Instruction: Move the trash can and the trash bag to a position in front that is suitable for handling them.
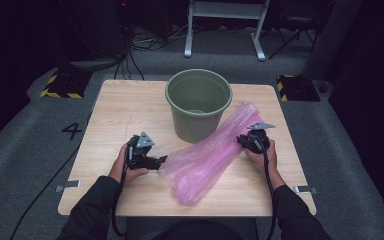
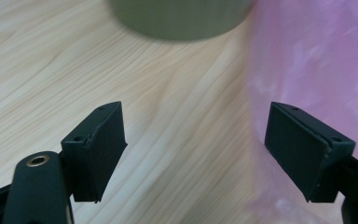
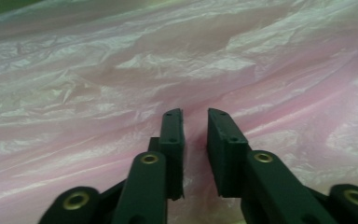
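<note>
We see the pink bag (image 1: 215,152) lying flat and crumpled across the table (image 1: 125,107), running from the near middle up toward the far right, where its upper end passes just beside the green bucket (image 1: 198,102). In the right gripper view the bag (image 3: 121,70) spreads wrinkled all around the jaws.

The right gripper (image 1: 243,141) sits on the bag's right edge, about halfway along it. In its own view the right gripper (image 3: 195,135) has its jaws drawn nearly together, with a narrow gap left and a fold of the pink film between them; we cannot tell for sure whether the pads press on it.

The left gripper (image 1: 161,160) is at the bag's left edge, near its lower end. In its own view the left gripper (image 2: 193,144) has its jaws standing wide apart over bare wood, the right-hand jaw against the bag (image 2: 317,60), holding nothing. The bucket (image 2: 179,18) stands upright beyond them.
</note>
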### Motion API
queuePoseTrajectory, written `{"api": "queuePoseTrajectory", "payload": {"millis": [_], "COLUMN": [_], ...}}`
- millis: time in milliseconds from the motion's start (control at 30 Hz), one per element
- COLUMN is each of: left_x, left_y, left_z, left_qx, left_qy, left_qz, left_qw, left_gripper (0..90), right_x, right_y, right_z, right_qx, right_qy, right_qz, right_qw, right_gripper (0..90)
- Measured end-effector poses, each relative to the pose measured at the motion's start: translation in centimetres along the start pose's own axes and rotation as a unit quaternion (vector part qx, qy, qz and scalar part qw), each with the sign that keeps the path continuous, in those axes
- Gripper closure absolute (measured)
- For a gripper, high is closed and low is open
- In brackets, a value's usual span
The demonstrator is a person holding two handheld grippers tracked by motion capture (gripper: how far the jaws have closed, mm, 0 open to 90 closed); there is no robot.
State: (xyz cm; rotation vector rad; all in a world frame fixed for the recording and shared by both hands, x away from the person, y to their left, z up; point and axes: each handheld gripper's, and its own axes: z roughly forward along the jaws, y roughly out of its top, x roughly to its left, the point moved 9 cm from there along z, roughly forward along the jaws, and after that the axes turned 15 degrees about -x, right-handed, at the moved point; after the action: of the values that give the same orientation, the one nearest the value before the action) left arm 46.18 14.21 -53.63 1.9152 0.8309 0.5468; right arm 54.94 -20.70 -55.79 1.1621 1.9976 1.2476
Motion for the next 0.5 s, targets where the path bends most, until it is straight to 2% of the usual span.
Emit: {"api": "queuePoseTrajectory", "payload": {"millis": [33, 133, 200, 333, 433, 500], "left_x": [0.0, 1.5, 1.8, 3.2, 3.4, 3.2], "left_y": [0.0, -1.6, -1.7, -2.7, -3.4, -3.6], "left_z": [0.0, -1.0, -1.4, -2.2, -2.2, -2.2], "left_qx": [0.000, 0.027, 0.026, 0.029, 0.038, 0.040], "left_qy": [0.000, 0.018, 0.022, 0.035, 0.033, 0.028], "left_qz": [0.000, -0.011, -0.011, -0.026, -0.027, -0.029], "left_qw": [1.0000, 0.9994, 0.9994, 0.9986, 0.9984, 0.9984], "left_gripper": [19.8, 19.5, 19.5, 19.9, 20.0, 19.6], "right_x": [0.0, -0.3, -0.4, -0.5, -0.6, -0.5], "right_y": [0.0, 0.0, 0.0, 0.8, 1.1, 1.2], "right_z": [0.0, -0.1, -0.1, -0.7, -1.1, -1.3], "right_qx": [0.000, -0.002, -0.003, -0.027, -0.041, -0.047], "right_qy": [0.000, -0.002, -0.002, -0.004, -0.007, 0.003], "right_qz": [0.000, 0.000, 0.000, -0.007, -0.019, -0.016], "right_qw": [1.0000, 1.0000, 1.0000, 0.9996, 0.9989, 0.9988], "right_gripper": [78.8, 83.4, 84.4, 88.6, 89.1, 89.1]}}
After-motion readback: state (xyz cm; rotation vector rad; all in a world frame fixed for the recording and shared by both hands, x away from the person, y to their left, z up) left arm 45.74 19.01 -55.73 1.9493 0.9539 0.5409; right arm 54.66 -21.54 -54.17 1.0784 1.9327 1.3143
